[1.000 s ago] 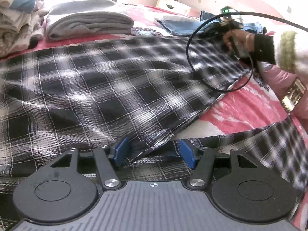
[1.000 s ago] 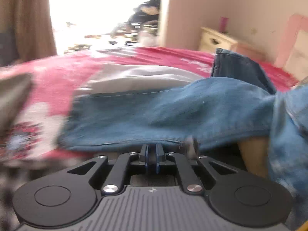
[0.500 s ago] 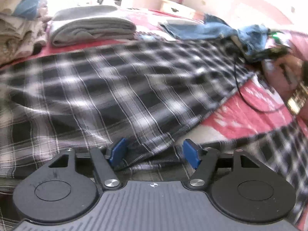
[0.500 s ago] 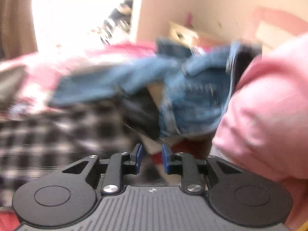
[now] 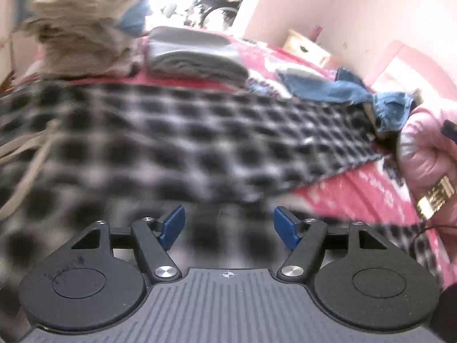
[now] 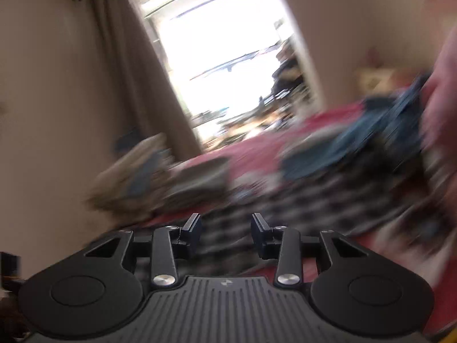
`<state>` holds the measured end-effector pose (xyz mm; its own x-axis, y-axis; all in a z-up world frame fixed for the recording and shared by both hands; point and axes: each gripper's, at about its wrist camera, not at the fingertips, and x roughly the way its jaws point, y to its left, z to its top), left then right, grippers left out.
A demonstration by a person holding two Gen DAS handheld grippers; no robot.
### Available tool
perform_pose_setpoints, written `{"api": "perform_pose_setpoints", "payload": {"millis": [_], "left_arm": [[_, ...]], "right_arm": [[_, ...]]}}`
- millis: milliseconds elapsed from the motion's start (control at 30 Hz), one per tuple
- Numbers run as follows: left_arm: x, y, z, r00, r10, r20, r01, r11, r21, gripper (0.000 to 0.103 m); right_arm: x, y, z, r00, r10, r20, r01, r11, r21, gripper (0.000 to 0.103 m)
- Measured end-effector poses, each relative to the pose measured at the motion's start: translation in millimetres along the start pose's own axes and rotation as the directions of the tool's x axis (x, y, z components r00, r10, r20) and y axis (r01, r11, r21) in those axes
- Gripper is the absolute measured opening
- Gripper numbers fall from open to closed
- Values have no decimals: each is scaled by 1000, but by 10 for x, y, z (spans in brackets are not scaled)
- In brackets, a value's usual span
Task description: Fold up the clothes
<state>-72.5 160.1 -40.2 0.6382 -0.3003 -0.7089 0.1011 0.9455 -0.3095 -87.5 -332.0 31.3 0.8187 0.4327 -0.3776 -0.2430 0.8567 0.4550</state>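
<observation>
A black-and-white plaid garment lies spread across the red bedspread, blurred by motion. My left gripper hovers above its near part, and its blue-padded jaws are opening with nothing gripped between them. In the right wrist view my right gripper is raised over the same plaid cloth. Its jaws are opening and hold nothing. A blue denim garment lies bunched at the plaid's far right edge, also visible as denim from the right.
A folded grey garment and a stack of beige folded clothes sit at the bed's far left. A person's pink sleeve is at the right. A bright doorway, a curtain and a small dresser lie beyond.
The right gripper let go of the denim, opened, and swung left and up toward the doorway. The left gripper released the plaid edge and lifted, its jaws wider.
</observation>
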Motion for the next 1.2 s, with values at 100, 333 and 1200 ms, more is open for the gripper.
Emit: {"api": "perform_pose_setpoints", "payload": {"millis": [100,333,1200], "left_arm": [[-302,74,-189,998,55,-19,-55,998,-14,69],[-787,379,-674,986,147,-73,-158,972,-172,70],[-732,896,-1266,994,6,-110,-68,819,-570,70]], "right_arm": [[341,245,-330,973,193,-126,-180,977,112,42],[799,452,-1286,839,347,-419,-155,891,427,42],[-1004,-203,-2348,910,-176,-376,414,309,856,39]]}}
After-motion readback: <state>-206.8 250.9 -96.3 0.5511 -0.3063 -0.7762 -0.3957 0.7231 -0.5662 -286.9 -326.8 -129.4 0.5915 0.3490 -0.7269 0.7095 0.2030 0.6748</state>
